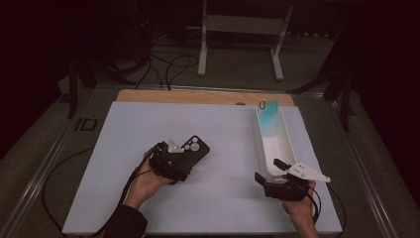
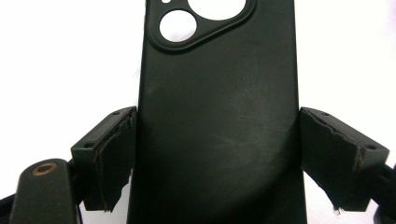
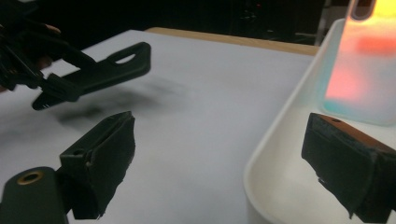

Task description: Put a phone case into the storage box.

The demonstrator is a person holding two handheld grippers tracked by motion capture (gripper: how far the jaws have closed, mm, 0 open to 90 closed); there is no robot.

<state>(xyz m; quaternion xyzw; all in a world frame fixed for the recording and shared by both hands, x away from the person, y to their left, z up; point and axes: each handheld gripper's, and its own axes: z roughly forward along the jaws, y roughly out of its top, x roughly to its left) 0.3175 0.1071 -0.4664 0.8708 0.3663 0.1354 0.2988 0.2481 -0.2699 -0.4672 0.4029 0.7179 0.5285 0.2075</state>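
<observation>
In the left gripper view, the two black jaws press against the long edges of a matte black phone case with a rounded camera cutout [image 2: 217, 116], which runs up the middle of the frame to its top edge, so the left gripper [image 2: 217, 154] is clamped on it; in the high view that gripper [image 1: 171, 161] sits left of centre on the white table top [image 1: 223, 148], with the case [image 1: 194, 150] pointing toward the upper right, and the right gripper view shows the case [image 3: 100, 74] in its upper left, lifted off the surface with a shadow beneath. In the right gripper view the right gripper [image 3: 219, 163] has its jaws spread wide with nothing between them, one over the table, the other inside the near end of a long white plastic tray [image 3: 275, 154]. The high view puts this gripper [image 1: 271, 173] at the lower right, at the tray's [image 1: 287, 144] near end. A translucent teal phone case [image 1: 268, 118] leans in the tray's far end, glowing orange in the right gripper view [image 3: 359, 70]
</observation>
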